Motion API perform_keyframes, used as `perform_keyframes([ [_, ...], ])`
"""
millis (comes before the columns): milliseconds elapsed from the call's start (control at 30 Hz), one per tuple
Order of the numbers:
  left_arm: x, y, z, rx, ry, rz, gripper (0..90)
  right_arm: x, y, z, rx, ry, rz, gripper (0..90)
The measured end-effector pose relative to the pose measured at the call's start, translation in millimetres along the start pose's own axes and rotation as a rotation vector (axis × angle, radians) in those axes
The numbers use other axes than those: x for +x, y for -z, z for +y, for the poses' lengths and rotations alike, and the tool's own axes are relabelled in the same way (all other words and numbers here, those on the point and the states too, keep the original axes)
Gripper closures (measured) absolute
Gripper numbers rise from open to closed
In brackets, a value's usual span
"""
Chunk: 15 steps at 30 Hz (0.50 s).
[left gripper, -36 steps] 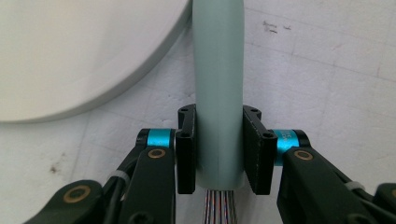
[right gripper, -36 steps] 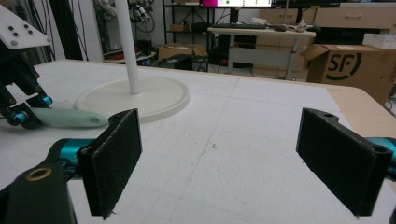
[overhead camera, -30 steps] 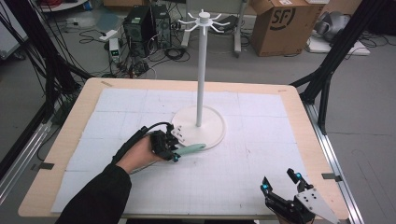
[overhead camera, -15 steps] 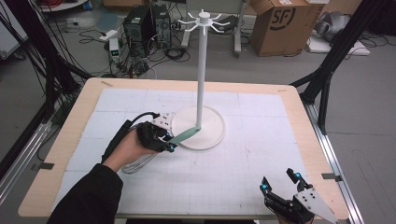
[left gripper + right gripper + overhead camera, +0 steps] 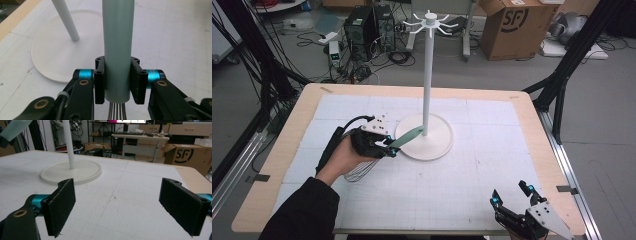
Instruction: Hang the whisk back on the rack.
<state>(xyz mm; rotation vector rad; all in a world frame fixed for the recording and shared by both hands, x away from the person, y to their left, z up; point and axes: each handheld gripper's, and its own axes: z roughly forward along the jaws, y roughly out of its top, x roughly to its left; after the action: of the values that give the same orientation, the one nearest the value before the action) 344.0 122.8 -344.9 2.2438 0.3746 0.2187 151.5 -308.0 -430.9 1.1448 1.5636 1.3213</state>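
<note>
A whisk with a pale green handle (image 5: 407, 136) (image 5: 117, 45) is clamped in my left gripper (image 5: 390, 149) (image 5: 117, 77), which is shut on the handle. Its metal wires (image 5: 358, 171) trail back beside the person's hand. The handle tip points at the foot of a white stand (image 5: 428, 75) with hooks at the top and a round base (image 5: 434, 145) (image 5: 50, 57) (image 5: 72, 172). My right gripper (image 5: 512, 196) (image 5: 117, 205) stands open near the table's front right edge, with nothing between its pads (image 5: 61, 205).
A white gridded mat (image 5: 472, 170) covers the wooden table (image 5: 287, 150). Behind the table on the floor are cables, computer cases (image 5: 367, 25) and a cardboard box (image 5: 512, 25). Black frame legs (image 5: 562, 65) stand at the right.
My left gripper has shifted slightly left and away with the whisk, and the green handle has swung from pointing right to pointing at the stand's pole. The right gripper has stayed put.
</note>
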Motion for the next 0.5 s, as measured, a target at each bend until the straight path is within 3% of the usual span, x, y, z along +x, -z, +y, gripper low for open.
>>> perform_keyframes([
  [300, 4.2, 33.2, 34.7, -0.129, 0.010, 0.016, 69.7, 0.0, 0.3, 0.3, -0.005, -0.004, -0.004, 12.7],
  [500, 3.6, 46.2, 61.9, -0.194, 0.007, 0.008, 69.7, -0.9, 0.6, 0.4, -0.006, -0.006, -0.004, 12.6],
])
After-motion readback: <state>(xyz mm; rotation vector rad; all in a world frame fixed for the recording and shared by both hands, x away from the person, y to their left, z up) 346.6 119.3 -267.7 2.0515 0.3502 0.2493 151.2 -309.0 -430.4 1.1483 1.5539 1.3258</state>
